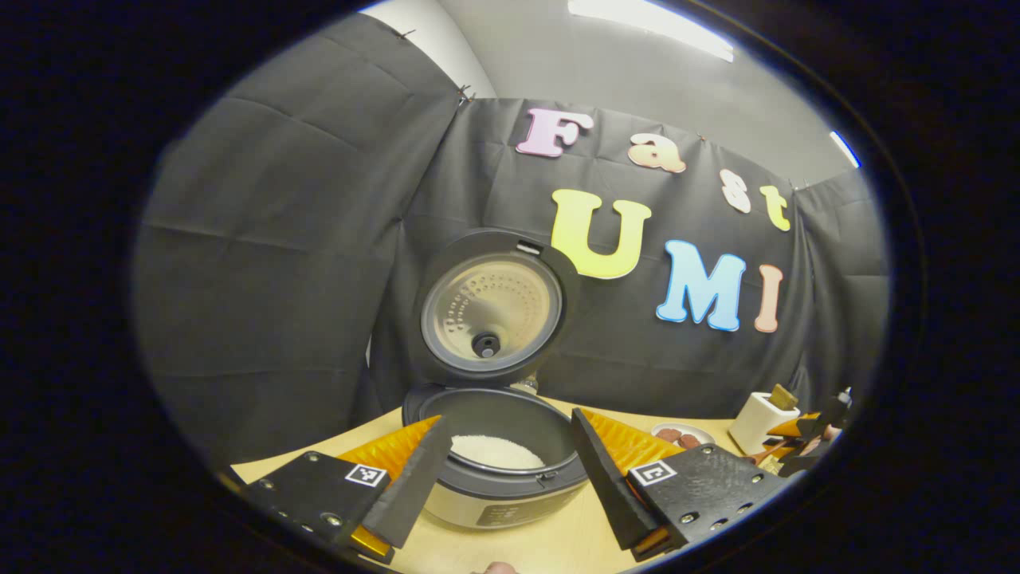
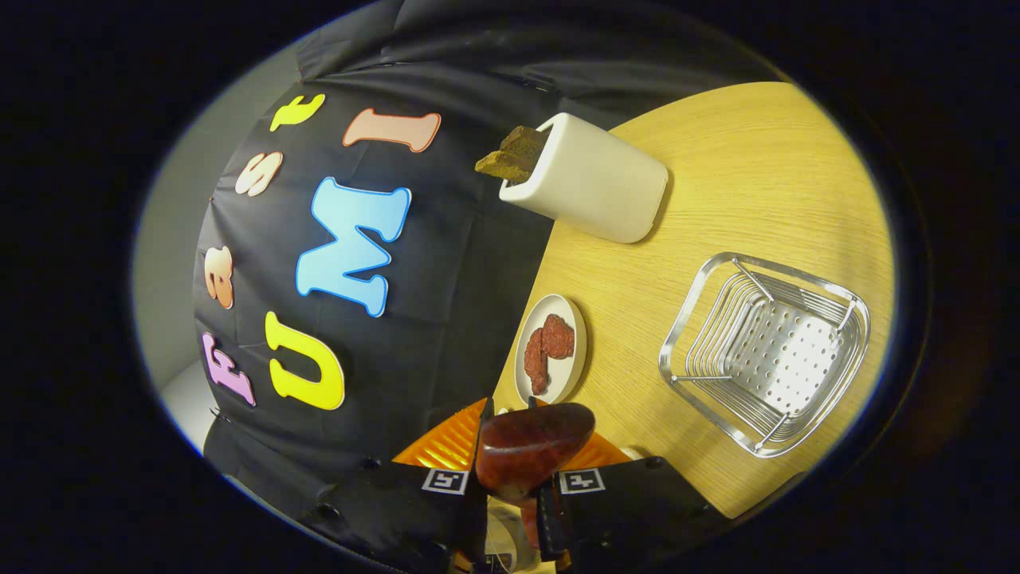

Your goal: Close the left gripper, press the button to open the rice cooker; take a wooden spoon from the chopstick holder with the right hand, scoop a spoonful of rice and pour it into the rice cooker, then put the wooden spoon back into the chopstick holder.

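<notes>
The rice cooker (image 1: 494,486) stands on the table with its lid (image 1: 490,311) raised, and white rice (image 1: 496,450) lies in the inner pot. My left gripper (image 1: 510,478) is open, its fingers on either side of the pot's front rim, touching nothing. My right gripper (image 2: 514,498) is shut on the wooden spoon (image 2: 534,450), whose dark reddish bowl sticks out past the fingers. The white chopstick holder (image 2: 590,187) stands farther off with a wooden utensil (image 2: 514,155) in it. The holder (image 1: 763,422) is also in the left gripper view, with the right gripper (image 1: 805,442) beside it.
A small plate (image 2: 570,319) with red pieces sits near the wall, and is seen too in the left gripper view as a plate (image 1: 701,434) right of the cooker. A metal wire basket (image 2: 765,351) stands on the wooden table (image 2: 741,159).
</notes>
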`<state>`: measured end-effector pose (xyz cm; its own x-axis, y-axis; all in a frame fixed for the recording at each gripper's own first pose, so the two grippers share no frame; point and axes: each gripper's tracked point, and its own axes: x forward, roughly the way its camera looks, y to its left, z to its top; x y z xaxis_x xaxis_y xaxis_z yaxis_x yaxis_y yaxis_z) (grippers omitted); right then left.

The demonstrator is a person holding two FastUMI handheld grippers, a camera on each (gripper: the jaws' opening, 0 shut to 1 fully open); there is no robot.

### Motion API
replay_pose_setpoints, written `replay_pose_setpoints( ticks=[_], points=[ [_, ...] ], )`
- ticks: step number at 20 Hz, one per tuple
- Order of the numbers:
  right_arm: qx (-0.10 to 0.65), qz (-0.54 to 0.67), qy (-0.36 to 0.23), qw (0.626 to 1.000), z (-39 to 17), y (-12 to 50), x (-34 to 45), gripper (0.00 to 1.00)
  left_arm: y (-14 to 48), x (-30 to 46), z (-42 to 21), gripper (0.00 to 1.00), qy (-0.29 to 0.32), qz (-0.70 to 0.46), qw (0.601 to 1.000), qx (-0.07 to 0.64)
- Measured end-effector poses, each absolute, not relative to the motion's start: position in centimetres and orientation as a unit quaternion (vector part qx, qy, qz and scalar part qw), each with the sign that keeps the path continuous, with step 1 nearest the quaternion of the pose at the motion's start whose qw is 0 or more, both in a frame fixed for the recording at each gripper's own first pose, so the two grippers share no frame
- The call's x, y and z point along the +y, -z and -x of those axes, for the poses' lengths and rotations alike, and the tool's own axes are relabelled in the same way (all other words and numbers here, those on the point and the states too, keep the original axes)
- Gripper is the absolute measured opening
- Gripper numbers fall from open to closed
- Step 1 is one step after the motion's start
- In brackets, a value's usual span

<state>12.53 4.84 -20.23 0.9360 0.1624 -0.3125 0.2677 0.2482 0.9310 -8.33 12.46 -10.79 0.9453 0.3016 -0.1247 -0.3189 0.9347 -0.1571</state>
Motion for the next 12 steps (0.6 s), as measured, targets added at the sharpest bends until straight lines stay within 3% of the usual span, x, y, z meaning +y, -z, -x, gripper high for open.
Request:
replay_pose_setpoints(
  ticks=[12],
  points=[
    [0.128,-0.641,-0.051,0.755,-15.5,10.1,10.8,0.27,9.5,12.4,9.1,0.94,-0.16,0.075,0.983,0.039]
  ],
)
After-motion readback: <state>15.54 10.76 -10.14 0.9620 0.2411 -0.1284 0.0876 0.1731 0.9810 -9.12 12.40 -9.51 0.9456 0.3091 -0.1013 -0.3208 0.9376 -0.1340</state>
